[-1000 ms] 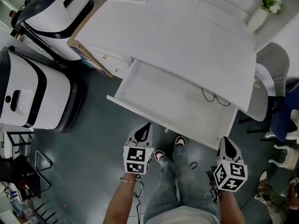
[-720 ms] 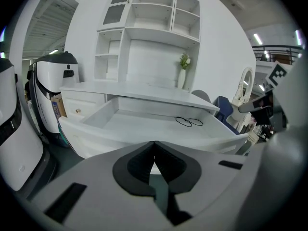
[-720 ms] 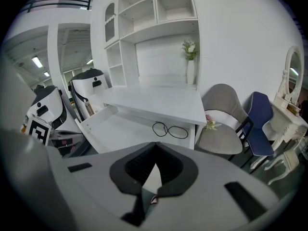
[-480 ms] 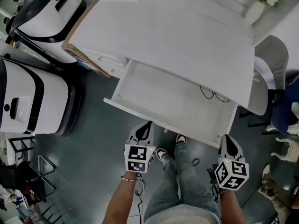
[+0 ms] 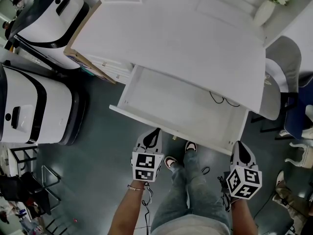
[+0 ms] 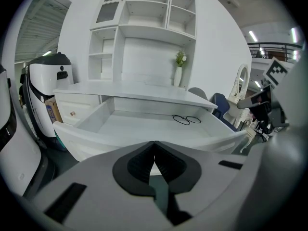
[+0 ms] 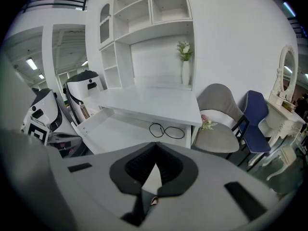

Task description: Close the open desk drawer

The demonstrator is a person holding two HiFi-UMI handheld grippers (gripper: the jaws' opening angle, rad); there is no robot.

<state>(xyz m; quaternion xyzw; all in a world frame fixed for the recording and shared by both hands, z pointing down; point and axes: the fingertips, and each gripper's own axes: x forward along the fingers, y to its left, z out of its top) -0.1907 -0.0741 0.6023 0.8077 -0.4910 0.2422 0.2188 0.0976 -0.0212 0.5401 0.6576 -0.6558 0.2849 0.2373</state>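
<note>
Left gripper [image 5: 152, 132] and right gripper [image 5: 238, 147] had jaws pressed together, holding nothing, just short of the drawer [image 5: 171, 99] front. Drawer sat fully out; closing push looked not yet begun.

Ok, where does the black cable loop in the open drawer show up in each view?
Head view: black cable lies at the back right of the drawer.
Left gripper view: right of centre, on the drawer floor.
Right gripper view: near the picture's centre, on the drawer floor.
Shared landmark: the white vase with flowers, top right, upper middle, upper middle.
</note>
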